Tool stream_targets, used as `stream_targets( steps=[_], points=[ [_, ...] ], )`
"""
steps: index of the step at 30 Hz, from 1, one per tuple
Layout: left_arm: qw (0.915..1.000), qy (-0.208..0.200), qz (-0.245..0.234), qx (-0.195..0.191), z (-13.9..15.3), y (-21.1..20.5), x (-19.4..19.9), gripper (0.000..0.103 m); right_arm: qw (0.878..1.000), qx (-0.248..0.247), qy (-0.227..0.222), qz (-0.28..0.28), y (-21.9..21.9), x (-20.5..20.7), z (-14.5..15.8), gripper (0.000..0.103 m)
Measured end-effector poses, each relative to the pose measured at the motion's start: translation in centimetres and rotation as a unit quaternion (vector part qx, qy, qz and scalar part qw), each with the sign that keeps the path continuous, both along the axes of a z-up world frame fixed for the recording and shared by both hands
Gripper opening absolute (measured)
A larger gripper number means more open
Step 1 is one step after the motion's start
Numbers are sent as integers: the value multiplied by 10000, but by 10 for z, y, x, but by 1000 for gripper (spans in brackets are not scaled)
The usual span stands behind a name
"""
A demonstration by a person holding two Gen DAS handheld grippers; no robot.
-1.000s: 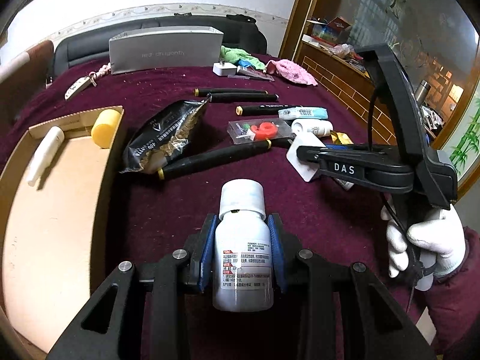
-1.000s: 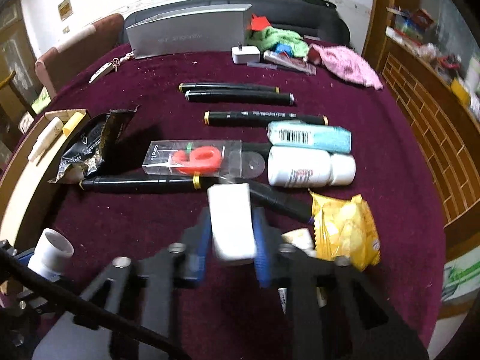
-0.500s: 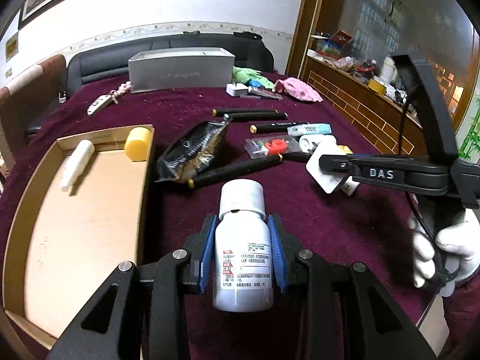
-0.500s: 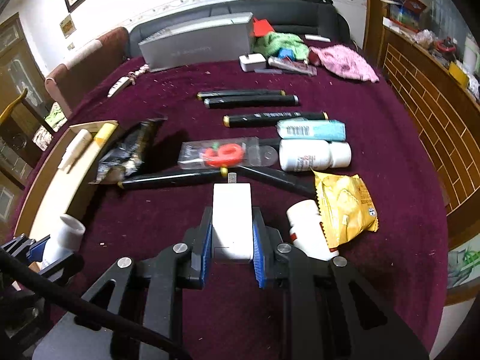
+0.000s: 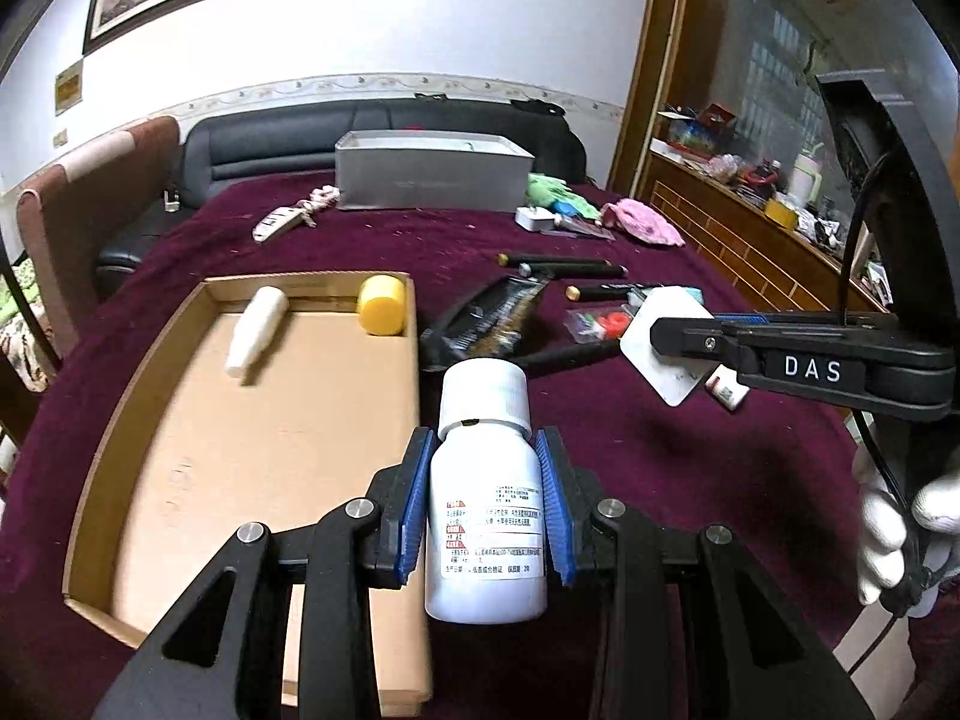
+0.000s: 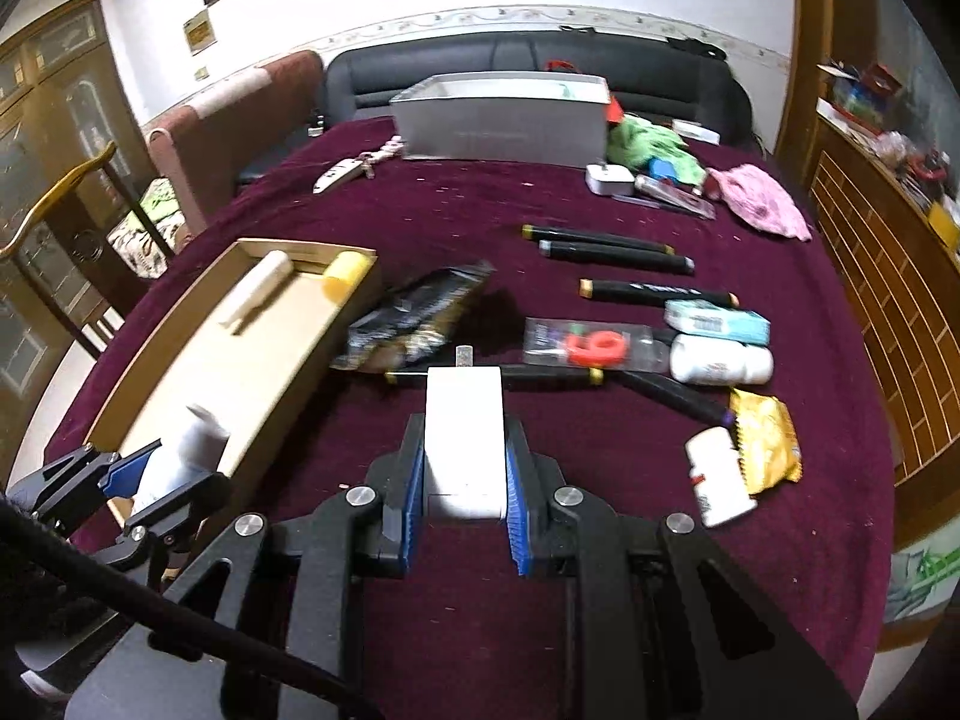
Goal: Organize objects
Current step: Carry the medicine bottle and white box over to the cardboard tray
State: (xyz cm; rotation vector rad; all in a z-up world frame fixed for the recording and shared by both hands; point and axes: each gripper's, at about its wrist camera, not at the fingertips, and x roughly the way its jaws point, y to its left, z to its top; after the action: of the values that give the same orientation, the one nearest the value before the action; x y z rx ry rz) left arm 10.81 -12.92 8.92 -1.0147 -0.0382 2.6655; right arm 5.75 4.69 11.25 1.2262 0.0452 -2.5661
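My left gripper (image 5: pixel 486 492) is shut on a white pill bottle (image 5: pixel 485 516) with a screw cap, held in the air beside the right wall of the shallow cardboard tray (image 5: pixel 96 468). The tray holds a white tube (image 5: pixel 255 330) and a yellow cylinder (image 5: pixel 379 303) at its far end. My right gripper (image 6: pixel 462 480) is shut on a white plug adapter (image 6: pixel 463 432), held above the maroon cloth right of the tray (image 6: pixel 282 372). In the left wrist view that gripper (image 5: pixel 666 336) and its adapter (image 5: pixel 672 372) show at the right.
On the cloth lie a dark snack bag (image 6: pixel 414 318), several black markers (image 6: pixel 612 255), a clear packet with a red part (image 6: pixel 588 345), a teal box (image 6: pixel 717 321), two white bottles (image 6: pixel 717 363), a yellow snack pack (image 6: pixel 765 441). A grey box (image 6: pixel 504 120) stands at the back.
Both grippers have risen and drawn back toward me with their loads. The left one has moved left to the tray's edge. Neither grip has changed.
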Motion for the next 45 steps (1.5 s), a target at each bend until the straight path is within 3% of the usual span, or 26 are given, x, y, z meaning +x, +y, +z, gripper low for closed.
stream_targets(
  steps=[9, 21, 32, 45],
  points=[
    [9989, 234, 270, -303, 9, -38, -10, 29, 9992, -50, -146, 359, -53, -7, 1, 20],
    [9969, 63, 492, -610, 1, -83, -52, 29, 9956, -343, -519, 707, -117, -38, -11, 20],
    [9970, -506, 578, -117, -13, -128, -96, 29, 9922, -531, -796, 797, -154, -67, -22, 20],
    [9943, -800, 686, -175, -29, -144, -139, 29, 9893, -750, -1235, 176, -154, -122, -52, 20]
  ],
)
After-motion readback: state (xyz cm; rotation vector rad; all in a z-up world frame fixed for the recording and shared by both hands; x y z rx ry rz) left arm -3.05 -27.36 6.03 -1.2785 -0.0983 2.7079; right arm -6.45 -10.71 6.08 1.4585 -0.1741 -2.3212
